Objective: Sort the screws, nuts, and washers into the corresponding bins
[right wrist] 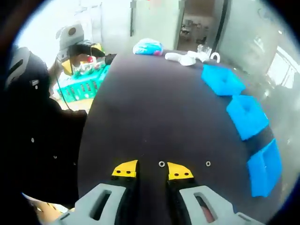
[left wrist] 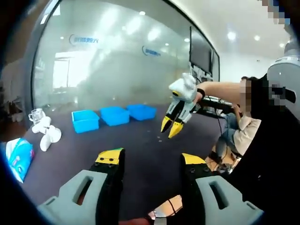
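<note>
Three blue bins (right wrist: 246, 115) stand in a row along one edge of the dark surface (right wrist: 150, 108), each just beside the next. Two small washers lie on the bare surface: one washer (right wrist: 161, 164) sits just ahead of the right gripper (right wrist: 152, 169), between its jaws, which stand narrowly apart and hold nothing; the second washer (right wrist: 208, 163) lies nearer the bins. The left gripper (left wrist: 150, 159) hangs above the surface, jaws wide apart and empty. A blue-and-white packet (right wrist: 147, 47) and white objects (right wrist: 187, 57) rest at the far end. The middle stretch is open.
</note>
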The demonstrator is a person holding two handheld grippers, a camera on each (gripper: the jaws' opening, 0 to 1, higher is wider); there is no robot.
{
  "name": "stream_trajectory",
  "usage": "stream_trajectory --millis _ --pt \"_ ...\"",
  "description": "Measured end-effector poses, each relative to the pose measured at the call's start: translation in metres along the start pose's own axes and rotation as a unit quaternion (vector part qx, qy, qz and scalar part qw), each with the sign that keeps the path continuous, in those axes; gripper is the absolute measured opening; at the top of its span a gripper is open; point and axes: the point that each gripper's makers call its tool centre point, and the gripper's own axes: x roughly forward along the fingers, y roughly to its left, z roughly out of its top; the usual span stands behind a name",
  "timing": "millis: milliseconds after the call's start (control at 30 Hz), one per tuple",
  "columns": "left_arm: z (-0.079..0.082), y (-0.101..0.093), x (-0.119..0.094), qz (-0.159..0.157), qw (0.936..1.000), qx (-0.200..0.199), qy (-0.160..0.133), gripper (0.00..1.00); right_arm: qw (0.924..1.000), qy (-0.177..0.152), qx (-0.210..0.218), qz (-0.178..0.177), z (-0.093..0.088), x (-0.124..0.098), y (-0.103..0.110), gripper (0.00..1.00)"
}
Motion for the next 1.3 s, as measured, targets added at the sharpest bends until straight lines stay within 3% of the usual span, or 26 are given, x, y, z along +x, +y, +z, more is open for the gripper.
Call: stream_trajectory --millis 400,1100,1300 --pt "0.000 0.010 -0.005 0.017 0.9998 -0.012 -0.006 0.45 0.9993 0.036 0.002 0.012 -0.012 0.019 -0.009 0.15" --pt "-0.001 0.015 -0.006 0.028 0.9995 -0.016 -0.006 0.44 0.9983 0.044 0.026 0.029 -0.017 0.028 -0.002 0.07" --pt "0.000 0.015 -0.007 0.029 0.9994 -0.015 -0.007 0.44 0.9984 0.046 0.013 0.029 -0.016 0.028 0.003 0.02"
